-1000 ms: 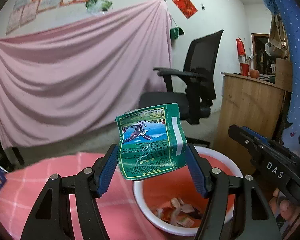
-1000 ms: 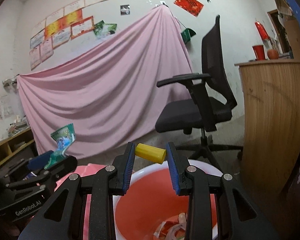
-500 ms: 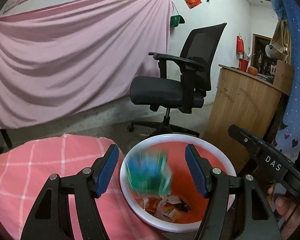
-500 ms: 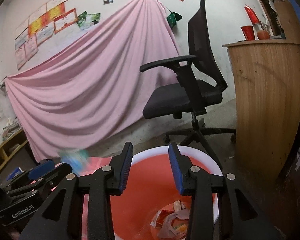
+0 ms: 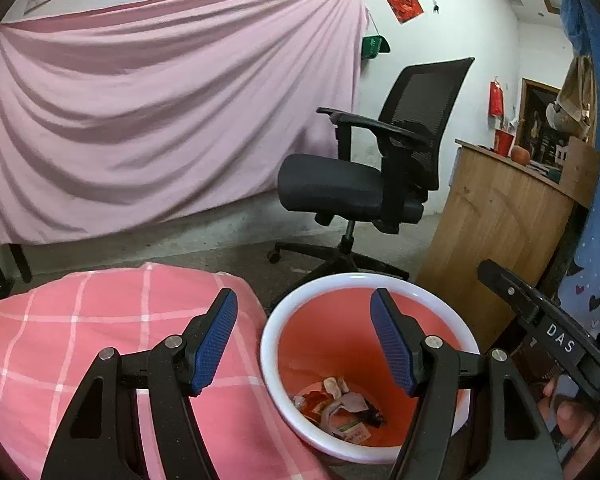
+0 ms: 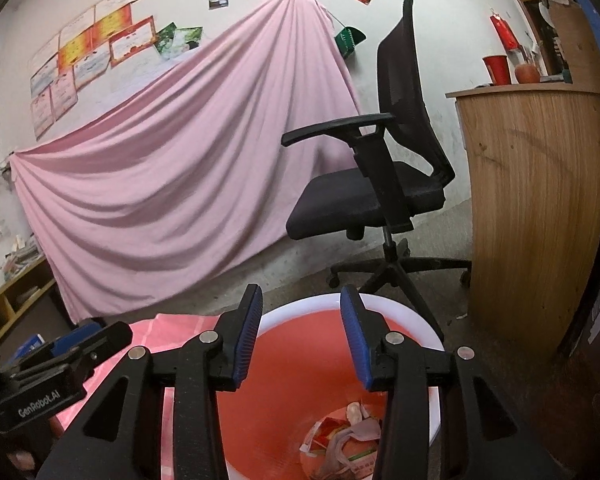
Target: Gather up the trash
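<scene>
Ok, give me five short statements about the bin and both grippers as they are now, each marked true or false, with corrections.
1. The left gripper is open with nothing between its jaws. True.
2. The right gripper grips a yellow cylinder. False: it is open and holds nothing.
3. The bin has a white rim and an orange-red inside. True.
4. The bin holds nothing. False: crumpled wrappers lie at its bottom.
5. The bin stands beside the pink checked cloth. True.

bin (image 6: 396, 312) base cut off below, trash pile (image 6: 348, 436) partly behind right tongs (image 6: 301, 336)
</scene>
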Tool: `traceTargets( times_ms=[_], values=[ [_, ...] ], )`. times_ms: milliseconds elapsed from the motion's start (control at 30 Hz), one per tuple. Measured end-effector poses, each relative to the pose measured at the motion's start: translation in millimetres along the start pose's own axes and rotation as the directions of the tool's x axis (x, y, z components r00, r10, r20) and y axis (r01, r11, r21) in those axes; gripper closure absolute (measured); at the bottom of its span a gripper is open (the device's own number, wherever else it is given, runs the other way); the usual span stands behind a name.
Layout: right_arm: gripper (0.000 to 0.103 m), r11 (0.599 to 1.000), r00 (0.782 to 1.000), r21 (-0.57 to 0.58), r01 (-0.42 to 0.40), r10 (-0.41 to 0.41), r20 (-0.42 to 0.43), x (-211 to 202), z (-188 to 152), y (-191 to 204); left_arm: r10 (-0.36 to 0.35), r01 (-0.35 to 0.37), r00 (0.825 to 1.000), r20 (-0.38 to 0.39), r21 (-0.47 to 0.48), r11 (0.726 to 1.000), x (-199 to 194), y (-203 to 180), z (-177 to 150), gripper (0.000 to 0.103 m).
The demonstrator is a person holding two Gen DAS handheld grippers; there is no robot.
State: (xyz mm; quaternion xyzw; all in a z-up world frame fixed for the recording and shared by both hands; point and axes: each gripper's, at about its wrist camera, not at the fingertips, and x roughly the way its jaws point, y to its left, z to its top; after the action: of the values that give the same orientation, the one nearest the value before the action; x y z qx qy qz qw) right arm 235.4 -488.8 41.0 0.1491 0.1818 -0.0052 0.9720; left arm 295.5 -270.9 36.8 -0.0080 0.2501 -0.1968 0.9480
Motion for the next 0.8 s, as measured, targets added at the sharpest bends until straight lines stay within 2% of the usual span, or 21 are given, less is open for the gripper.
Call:
traceTargets(
  times_ms=[233, 500, 567, 633, 800],
  values=[
    [0.056, 1.0, 0.999, 0.001, -0.018, 0.018, 0.029, -6.0, 1.1, 5.7, 0.031, -0.031, 0.999, 0.011, -0.036, 0.999, -13.6, 17.9, -2.1, 0.037],
    [0.048, 0.999, 0.999, -0.043, 0.022, -0.02, 0.046, -4.5, -1.6, 17.9, 0.084, -0.083, 0.996, 0.014, -0.072, 0.994, -34.3, 42.0, -6.1, 0.037],
    [0.035, 0.998, 0.998, -0.05, 0.03, -0.028, 0.05, -3.6, -2.4, 20.1, 0.1, -0.099, 0.995, 0.015, -0.078, 0.992, -38.6, 47.0, -8.1, 0.033],
    [0.029, 0.998, 0.998, -0.049, 0.03, -0.027, 0.057, -4.8, -3.6, 21.5, 0.115, -0.112, 0.993, 0.024, -0.09, 0.99, -43.2, 51.7, -10.2, 0.022],
    [0.012, 0.998, 0.997, -0.048, 0.037, -0.034, 0.07, -6.3, -5.6, 24.3, 0.141, -0.136, 0.989, 0.042, -0.109, 0.985, -53.9, 64.4, -16.8, 0.02]
  ],
)
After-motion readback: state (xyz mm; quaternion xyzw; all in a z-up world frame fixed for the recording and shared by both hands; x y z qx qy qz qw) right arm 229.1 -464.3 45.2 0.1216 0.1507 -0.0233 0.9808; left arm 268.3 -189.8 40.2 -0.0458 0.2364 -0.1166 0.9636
